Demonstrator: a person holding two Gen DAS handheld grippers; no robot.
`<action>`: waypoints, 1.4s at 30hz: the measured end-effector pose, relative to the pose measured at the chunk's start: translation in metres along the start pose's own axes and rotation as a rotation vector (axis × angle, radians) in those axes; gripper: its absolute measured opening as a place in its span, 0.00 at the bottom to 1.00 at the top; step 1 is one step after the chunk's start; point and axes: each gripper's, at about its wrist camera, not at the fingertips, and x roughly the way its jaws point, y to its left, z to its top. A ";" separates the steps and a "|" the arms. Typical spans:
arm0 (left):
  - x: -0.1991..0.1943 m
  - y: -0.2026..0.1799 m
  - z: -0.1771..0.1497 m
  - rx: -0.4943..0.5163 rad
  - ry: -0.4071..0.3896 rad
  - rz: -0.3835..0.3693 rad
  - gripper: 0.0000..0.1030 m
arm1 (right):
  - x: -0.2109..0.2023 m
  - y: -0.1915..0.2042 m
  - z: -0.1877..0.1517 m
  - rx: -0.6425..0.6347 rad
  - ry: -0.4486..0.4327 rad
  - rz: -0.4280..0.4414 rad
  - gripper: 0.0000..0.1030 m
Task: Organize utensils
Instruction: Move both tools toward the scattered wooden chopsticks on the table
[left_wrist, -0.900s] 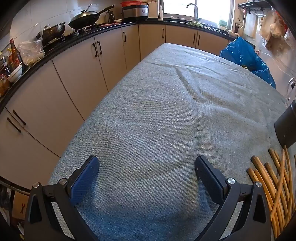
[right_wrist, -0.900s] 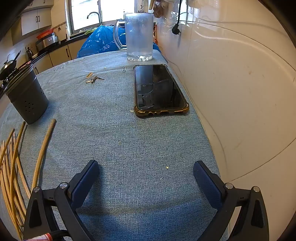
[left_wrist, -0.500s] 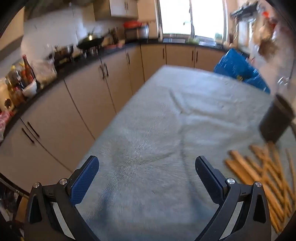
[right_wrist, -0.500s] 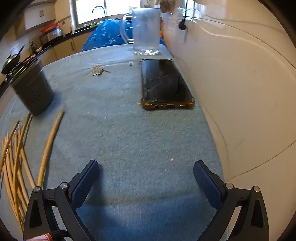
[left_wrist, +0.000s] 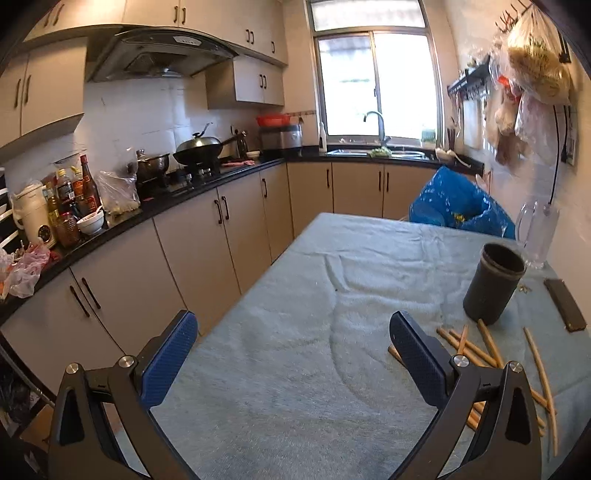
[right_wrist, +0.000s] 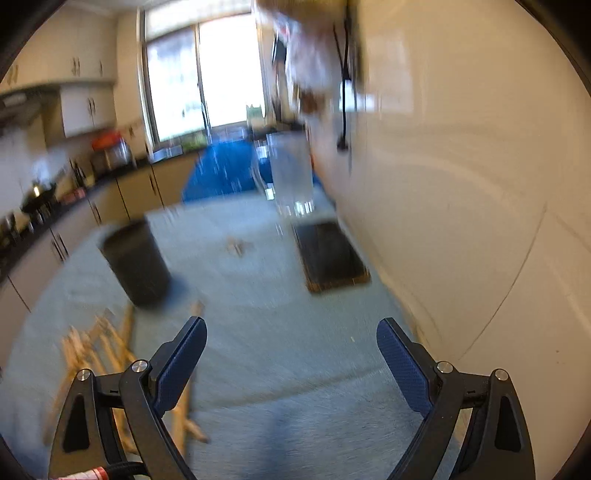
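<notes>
Several wooden chopsticks (left_wrist: 491, 350) lie scattered on the grey-blue tablecloth (left_wrist: 295, 332), just in front of a dark cylindrical utensil holder (left_wrist: 493, 284) that stands upright. My left gripper (left_wrist: 291, 339) is open above bare cloth, left of the chopsticks, with nothing between its fingers. In the blurred right wrist view the holder (right_wrist: 135, 264) stands at the left and the chopsticks (right_wrist: 107, 343) lie beside and under my left finger. My right gripper (right_wrist: 291, 343) is open over bare cloth, empty.
A black phone (right_wrist: 330, 254) lies near the wall, with a clear glass pitcher (right_wrist: 291, 173) behind it and small bits (right_wrist: 236, 245) between. A blue bag (left_wrist: 454, 205) sits past the table's far end. Cabinets and a cluttered counter (left_wrist: 155, 199) run along the left.
Both grippers have tilted up and drawn back, so more of the kitchen shows. The holder and chopsticks now appear farther into both views. Both stay open and empty.
</notes>
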 end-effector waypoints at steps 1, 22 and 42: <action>-0.005 0.002 0.002 -0.006 -0.001 -0.004 1.00 | -0.008 0.003 0.000 0.015 -0.028 0.014 0.93; -0.045 -0.024 -0.008 0.074 -0.025 -0.113 1.00 | -0.049 0.050 -0.021 -0.080 -0.054 0.091 0.93; -0.037 -0.037 -0.028 0.128 0.071 -0.164 1.00 | -0.041 0.058 -0.034 -0.106 0.013 0.111 0.93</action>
